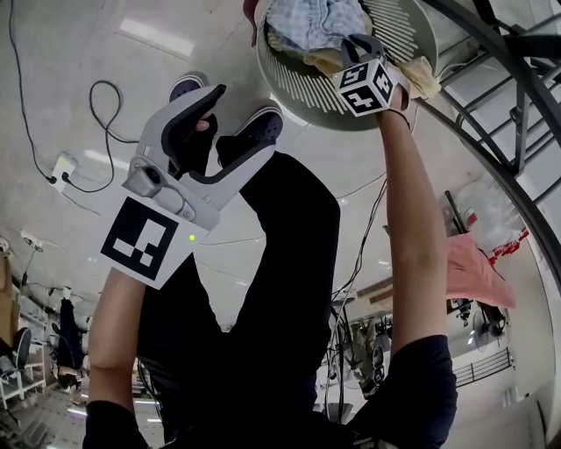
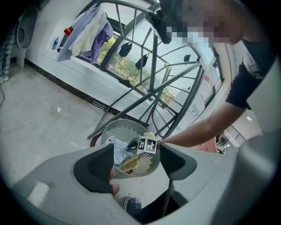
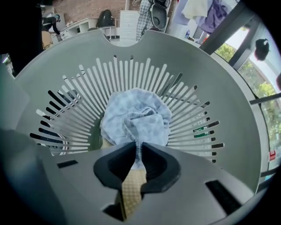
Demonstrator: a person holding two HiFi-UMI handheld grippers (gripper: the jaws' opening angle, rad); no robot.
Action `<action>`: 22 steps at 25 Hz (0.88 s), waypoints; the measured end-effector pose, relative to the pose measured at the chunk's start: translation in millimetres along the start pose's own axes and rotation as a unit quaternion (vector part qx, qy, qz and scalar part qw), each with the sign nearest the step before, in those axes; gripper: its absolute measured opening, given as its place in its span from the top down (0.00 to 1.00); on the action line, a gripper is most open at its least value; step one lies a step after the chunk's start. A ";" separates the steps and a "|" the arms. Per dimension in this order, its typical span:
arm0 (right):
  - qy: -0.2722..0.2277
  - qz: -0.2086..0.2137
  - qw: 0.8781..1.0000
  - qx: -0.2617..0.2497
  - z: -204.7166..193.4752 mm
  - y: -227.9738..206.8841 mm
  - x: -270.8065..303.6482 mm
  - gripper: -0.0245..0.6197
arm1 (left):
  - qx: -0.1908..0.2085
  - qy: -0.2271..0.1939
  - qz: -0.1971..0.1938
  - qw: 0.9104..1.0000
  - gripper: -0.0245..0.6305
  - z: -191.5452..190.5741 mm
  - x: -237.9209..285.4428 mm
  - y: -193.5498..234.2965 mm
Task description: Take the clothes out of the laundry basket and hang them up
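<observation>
The round grey laundry basket (image 1: 302, 88) stands on the floor by my feet. In it lie a light blue patterned cloth (image 1: 316, 22) and a yellow waffle cloth (image 1: 329, 60). My right gripper (image 1: 349, 44) reaches down into the basket. In the right gripper view its jaws (image 3: 137, 151) are shut on a raised fold of the blue cloth (image 3: 136, 116), and a strip of yellow cloth (image 3: 131, 189) lies under them. My left gripper (image 1: 248, 118) hangs open and empty over my legs, short of the basket (image 2: 115, 129).
A black metal drying rack (image 1: 500, 105) rises just right of the basket, with a pink garment (image 1: 473, 272) on it. More clothes (image 2: 88, 35) hang by the window. A black cable (image 1: 105, 96) and a power strip (image 1: 61, 167) lie on the floor to the left.
</observation>
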State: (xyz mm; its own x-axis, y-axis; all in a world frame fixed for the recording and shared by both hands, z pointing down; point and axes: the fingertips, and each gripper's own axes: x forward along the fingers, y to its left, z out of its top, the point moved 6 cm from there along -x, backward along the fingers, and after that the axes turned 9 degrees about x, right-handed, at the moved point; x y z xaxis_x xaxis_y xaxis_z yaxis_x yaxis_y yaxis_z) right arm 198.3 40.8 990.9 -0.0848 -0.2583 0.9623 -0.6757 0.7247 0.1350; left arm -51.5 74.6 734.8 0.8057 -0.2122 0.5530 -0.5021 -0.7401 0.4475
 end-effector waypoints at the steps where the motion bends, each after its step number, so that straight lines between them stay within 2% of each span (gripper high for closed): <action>1: 0.006 0.001 1.000 0.001 -2.7 -0.1 1.1 0.89 | 0.000 0.002 -0.002 1.000 0.47 -1.4 -0.1 -2.1; 6: 0.038 0.009 0.999 0.006 -15.6 -3.6 24.0 0.80 | -0.006 0.018 -0.007 1.000 0.47 -11.6 6.2 -2.1; 7: 0.040 0.006 0.999 0.005 -15.9 -4.5 25.8 0.81 | -0.006 0.018 -0.007 1.000 0.47 -12.0 7.1 -0.4; 9: 0.038 0.000 0.999 0.005 -15.3 -5.0 24.1 0.89 | -0.006 0.015 -0.004 1.000 0.47 -11.0 7.3 3.2; 11: 0.026 0.002 0.999 0.022 -13.6 -3.8 15.8 0.90 | -0.008 0.011 0.001 1.000 0.47 -9.3 5.6 5.2; 15: -0.004 0.000 0.998 0.058 -5.8 -5.9 -21.8 0.90 | -0.003 0.014 0.014 1.000 0.47 -1.8 -3.0 1.6; 22: -0.060 -0.038 0.996 0.057 24.9 -3.2 -134.3 0.90 | -0.002 0.024 0.023 0.999 0.47 24.8 -41.3 -24.0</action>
State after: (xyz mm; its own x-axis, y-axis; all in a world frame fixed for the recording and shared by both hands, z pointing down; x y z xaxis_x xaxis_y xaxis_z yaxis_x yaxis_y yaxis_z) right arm 193.6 57.3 855.3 -0.1136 -0.3890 0.9142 -0.7619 0.6246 0.1712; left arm -64.9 85.3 683.8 0.7653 -0.2157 0.6064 -0.5403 -0.7273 0.4231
